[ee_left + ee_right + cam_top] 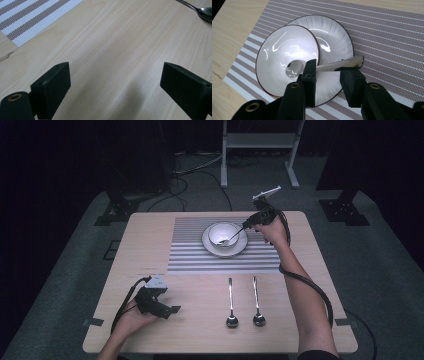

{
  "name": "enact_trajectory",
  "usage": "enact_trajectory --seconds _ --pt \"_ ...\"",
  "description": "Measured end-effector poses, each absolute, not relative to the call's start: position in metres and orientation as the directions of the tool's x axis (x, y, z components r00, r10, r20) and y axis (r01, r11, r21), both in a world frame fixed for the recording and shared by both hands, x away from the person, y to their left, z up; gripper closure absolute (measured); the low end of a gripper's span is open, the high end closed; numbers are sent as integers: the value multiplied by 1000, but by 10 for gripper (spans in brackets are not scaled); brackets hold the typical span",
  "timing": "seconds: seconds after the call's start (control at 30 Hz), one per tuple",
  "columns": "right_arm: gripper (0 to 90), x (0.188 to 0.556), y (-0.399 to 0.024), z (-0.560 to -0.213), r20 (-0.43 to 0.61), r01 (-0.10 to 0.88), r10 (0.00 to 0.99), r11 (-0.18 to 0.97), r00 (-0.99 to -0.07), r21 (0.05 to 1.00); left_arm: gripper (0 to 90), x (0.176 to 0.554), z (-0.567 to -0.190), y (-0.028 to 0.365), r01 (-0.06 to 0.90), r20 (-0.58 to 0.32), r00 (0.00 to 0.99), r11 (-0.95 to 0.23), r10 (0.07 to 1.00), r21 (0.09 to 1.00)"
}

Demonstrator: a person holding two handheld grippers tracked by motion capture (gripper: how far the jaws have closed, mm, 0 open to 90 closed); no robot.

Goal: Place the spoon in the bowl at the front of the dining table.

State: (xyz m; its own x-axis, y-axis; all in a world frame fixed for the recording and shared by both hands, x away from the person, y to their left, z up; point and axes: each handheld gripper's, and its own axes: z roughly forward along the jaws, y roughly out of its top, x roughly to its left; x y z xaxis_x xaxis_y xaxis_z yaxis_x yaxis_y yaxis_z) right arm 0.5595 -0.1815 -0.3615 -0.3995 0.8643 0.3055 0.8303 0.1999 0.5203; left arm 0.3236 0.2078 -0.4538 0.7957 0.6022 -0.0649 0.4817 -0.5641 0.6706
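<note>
The bowl of the spoon [294, 67] in the bowl [287, 57] is partly hidden behind the right gripper's [328, 75] near jaw in the right gripper view; its handle is seen crossing the gap between the jaws and ending over the plate [337, 37]. Whether either pad touches the handle cannot be made out; the jaws are seen part open, with space left at the handle's far side. In the left gripper view, one table spoon [203, 11] is cut off at the top right corner.

Three spoons are counted in the high view: one [231, 239] in the bowl [223, 233], and two laid side by side on the bare table [150, 245], a left one [231, 305] and a right one [257, 302]. One bowl, one plate [224, 247] and one striped mat [190, 255] are counted.

The bowl is stood on the plate, at the mat's far middle. The right gripper [250, 223] is held just right of the bowl. The left gripper [167, 312] is rested near the table's front left, its jaws wide apart with nothing between them.
</note>
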Motion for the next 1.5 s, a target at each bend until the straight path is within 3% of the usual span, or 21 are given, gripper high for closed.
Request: enact_trajectory --seconds 0.77,1.5 --pt "493 537 -201 -371 336 818 816 259 -470 514 83 324 -454 208 482 -66 797 -567 600 668" --pt "441 515 -209 -379 334 808 795 302 -506 506 83 324 -453 209 481 -63 796 -566 602 669"
